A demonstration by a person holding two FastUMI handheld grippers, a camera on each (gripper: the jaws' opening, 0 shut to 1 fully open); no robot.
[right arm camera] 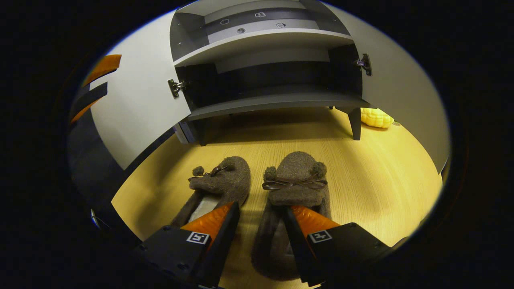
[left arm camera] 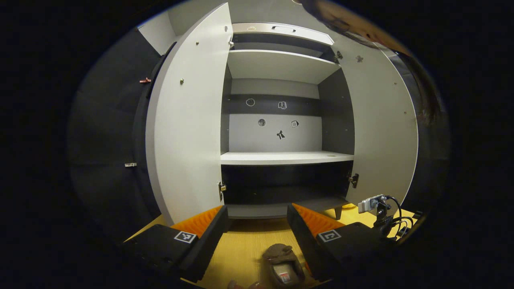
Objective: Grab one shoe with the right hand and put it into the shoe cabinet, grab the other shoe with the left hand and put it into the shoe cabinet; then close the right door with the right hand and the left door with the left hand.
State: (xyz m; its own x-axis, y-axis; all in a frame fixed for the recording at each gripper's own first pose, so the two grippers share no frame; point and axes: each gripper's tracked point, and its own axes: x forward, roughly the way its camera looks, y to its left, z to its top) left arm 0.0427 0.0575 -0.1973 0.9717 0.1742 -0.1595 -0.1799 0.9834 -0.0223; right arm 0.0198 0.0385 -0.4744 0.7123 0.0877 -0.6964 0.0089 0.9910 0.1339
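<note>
Shoe cabinet [left arm camera: 281, 158] stands on the wood floor [right arm camera: 381, 176], both doors swung wide: left door [left arm camera: 188, 120], right door [left arm camera: 381, 132]. Shelves bare.

Two fuzzy brown slippers lie side by side on the floor in front of the cabinet: left slipper [right arm camera: 219, 186], right slipper [right arm camera: 295, 180], toes toward it, each with a bow.

Right gripper [right arm camera: 261, 216] low over the slippers, jaws apart, one finger inside the right slipper's opening, the other between the pair.

Left gripper [left arm camera: 257, 224] raised, facing the cabinet, jaws apart, holding nothing.

Small yellow object [right arm camera: 375, 117] beside the cabinet leg.
</note>
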